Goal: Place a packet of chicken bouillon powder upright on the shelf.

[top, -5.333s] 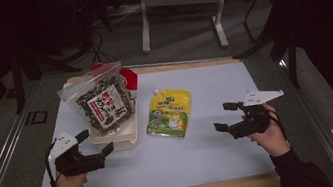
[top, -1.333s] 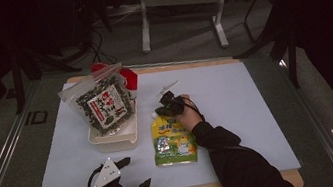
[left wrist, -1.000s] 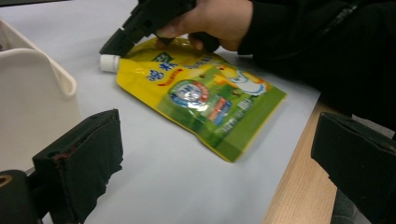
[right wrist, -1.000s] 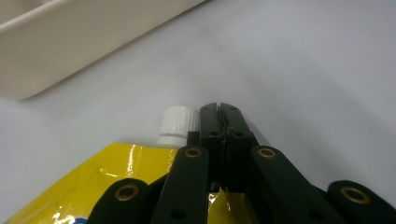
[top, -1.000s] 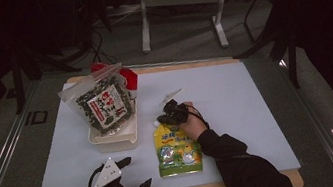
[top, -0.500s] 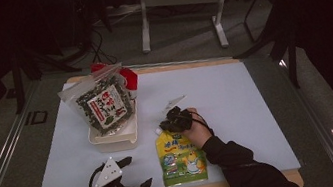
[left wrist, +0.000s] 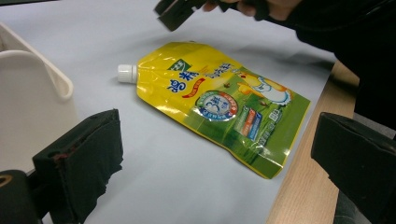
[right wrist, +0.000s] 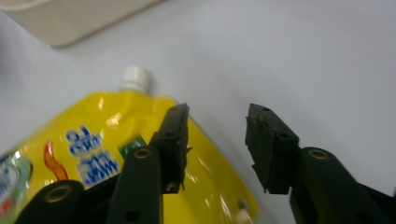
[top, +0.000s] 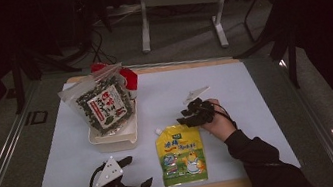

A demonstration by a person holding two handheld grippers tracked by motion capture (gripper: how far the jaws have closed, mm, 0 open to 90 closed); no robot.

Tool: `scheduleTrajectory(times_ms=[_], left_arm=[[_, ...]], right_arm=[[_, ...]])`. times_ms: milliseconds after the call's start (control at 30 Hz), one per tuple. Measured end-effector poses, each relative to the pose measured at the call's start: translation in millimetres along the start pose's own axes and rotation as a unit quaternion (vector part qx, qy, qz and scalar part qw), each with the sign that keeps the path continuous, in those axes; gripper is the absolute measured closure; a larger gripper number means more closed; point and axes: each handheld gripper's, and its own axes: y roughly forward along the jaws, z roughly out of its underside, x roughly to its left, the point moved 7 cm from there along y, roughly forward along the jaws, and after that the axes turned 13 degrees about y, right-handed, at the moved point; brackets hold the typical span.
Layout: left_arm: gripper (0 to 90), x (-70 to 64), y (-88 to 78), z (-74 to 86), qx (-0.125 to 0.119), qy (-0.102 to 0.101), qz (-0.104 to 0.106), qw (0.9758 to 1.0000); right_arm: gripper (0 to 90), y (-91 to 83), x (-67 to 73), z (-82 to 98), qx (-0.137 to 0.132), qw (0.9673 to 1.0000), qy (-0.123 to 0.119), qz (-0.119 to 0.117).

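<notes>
Since 5.3 s ago the pouch point(top: 180, 154) has shifted from mid-table to the near edge; the right gripper point(top: 184, 116) has crossed from the right side to just beyond its spout end, and the left gripper point(top: 134, 175) has come back to the near edge. Right jaws parted, empty, poised over the pouch's top corner beside the white screw cap point(right wrist: 135, 78). Left jaws wide apart, empty, pouch lying between them farther off. Pouch: glossy yellow-green film, flat, Chinese lettering, a "3" in a round blue badge, cartoon chick. Left of it, a cream tray point(top: 112, 136) holds a clear seaweed bag point(top: 103, 103).
</notes>
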Motion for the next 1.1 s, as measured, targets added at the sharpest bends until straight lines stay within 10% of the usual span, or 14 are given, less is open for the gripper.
scheduleTrajectory(times_ms=[700,1100], left_arm=[[3.3,-0.6,2.7,0.4,0.004,0.000,0.009,1.0000],[3.3,-2.5,4.9,1.2,0.009,0.006,0.011,0.9999]], right_arm=[[10.0,15.3,-10.3,45.0,0.051,0.9986,-0.010,-0.001],[27.2,17.0,-1.1,48.2,0.089,0.9959,-0.013,0.005]])
